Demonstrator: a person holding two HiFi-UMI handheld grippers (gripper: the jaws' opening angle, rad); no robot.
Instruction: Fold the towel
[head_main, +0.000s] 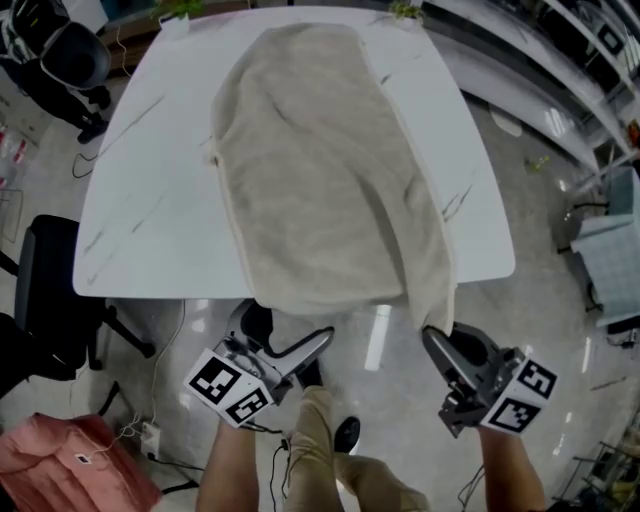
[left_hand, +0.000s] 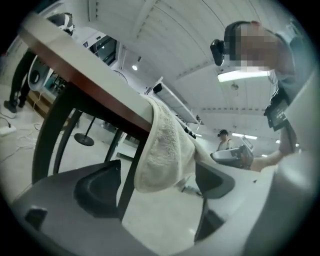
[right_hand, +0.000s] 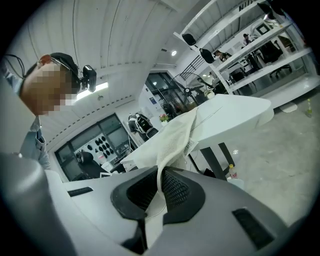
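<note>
A beige towel lies spread along the white table, and its near end hangs over the front edge. My right gripper is below that edge, shut on the towel's near right corner; in the right gripper view the cloth runs down between the closed pads. My left gripper is held below the near left part of the edge with its jaws wide open. In the left gripper view the hanging towel corner droops between the open jaws, and neither pad touches it.
A black chair stands left of the table, with a pink cloth heap on the floor near it. An office chair is at the far left. The dark table legs stand just beyond my left gripper. Shelving runs along the right.
</note>
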